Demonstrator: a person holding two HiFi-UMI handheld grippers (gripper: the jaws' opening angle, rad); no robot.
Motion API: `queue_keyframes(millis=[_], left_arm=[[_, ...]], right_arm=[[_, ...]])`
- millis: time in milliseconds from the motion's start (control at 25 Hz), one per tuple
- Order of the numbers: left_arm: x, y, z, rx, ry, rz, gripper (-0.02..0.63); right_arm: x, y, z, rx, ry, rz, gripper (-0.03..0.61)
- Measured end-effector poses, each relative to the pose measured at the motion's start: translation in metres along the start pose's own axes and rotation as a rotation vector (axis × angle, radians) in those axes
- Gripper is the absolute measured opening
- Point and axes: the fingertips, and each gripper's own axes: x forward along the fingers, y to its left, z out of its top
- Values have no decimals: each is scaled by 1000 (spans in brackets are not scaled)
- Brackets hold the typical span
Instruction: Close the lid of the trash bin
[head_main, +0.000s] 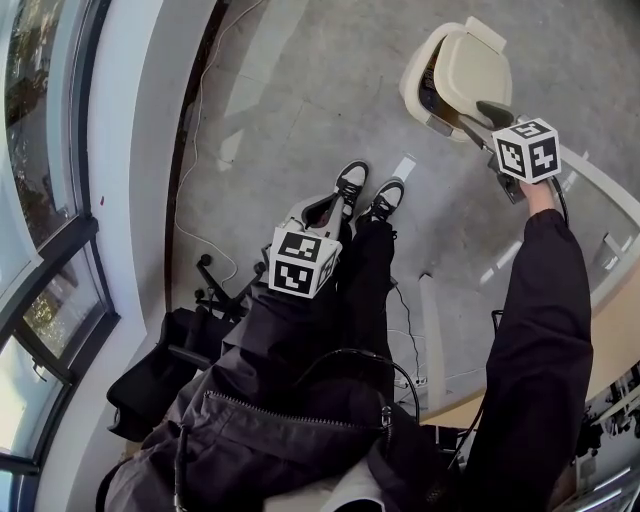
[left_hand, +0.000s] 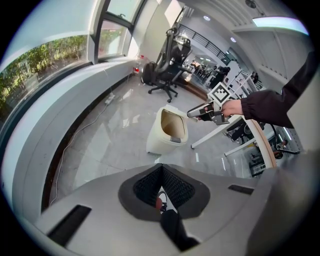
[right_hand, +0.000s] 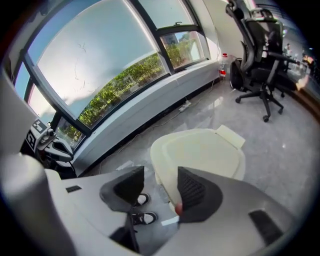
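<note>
While L tool (head_main: 325, 208) hangs low, outstretched arm (head_main: 535, 300) holds R tool (head_main: 488, 112) at lid (head_main: 478, 62).

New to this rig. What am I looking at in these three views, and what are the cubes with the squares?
There is no robot here: a person stands holding a two-jaw gripper in each hand. The marker cube on each gripper is part of it. The head view looks down from the person's head at their shoes and the grey floor. The two gripper views ride on the grippers and look along their jaws. The left gripper is shut on nothing, down by the legs. The right gripper is open, at the part-raised lid of the cream trash bin. Nothing is held.
</note>
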Motion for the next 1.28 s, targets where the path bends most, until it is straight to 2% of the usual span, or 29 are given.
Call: queue_keyframes(millis=[360,480,760,1000,1280], left_arm=[[10,6,-22,-15,36,8,-5],[14,10,-27,-18,44,13,-5],[18,14,-30,-20,51,18,-5],[18,16,-32,-16,53,14,-5],[15,17,-35,-21,56,14,-5]], right_arm=[[50,-3,-42,75,83,41,199],[65,-11,-51,80,100,9,144],[88,-22,-66,16,140,-81,83],[99,-30,-70,4,139,-149,52],[103,-31,-73,38,134,-165,51]])
